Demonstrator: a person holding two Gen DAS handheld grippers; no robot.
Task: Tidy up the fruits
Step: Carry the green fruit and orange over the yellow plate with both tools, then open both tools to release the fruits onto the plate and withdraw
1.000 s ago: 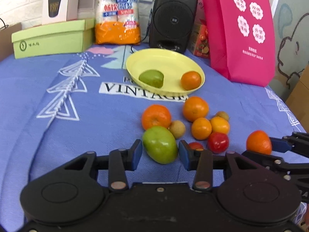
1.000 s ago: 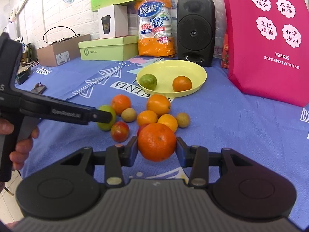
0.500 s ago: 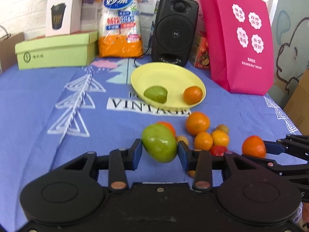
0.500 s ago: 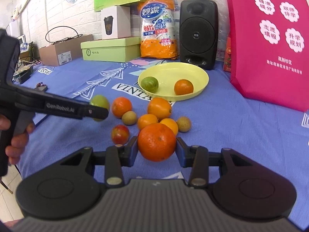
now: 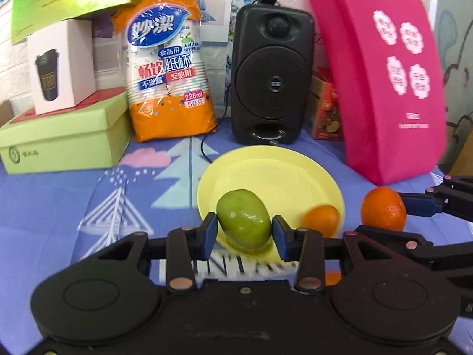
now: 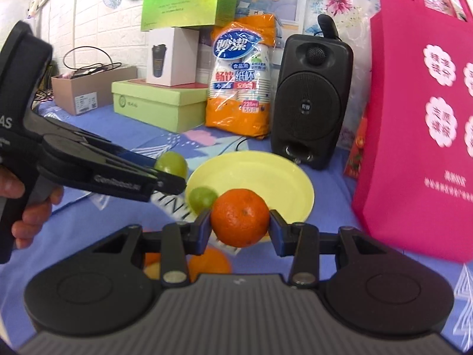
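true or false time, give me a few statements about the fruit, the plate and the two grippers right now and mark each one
1. The left gripper is shut on a green oval mango. True.
2. The right gripper holds a red apple. False: it is clamped on a round orange tangerine.
3. The round yellow plastic plate has no fruit on it. False: an orange fruit lies near its rim in the left wrist view, and a green fruit shows on it in the right wrist view.
4. A black loudspeaker stands behind the plate. True.
5. The pink fabric bag lies flat on the blue cloth. False: it stands upright, to the right of the plate.
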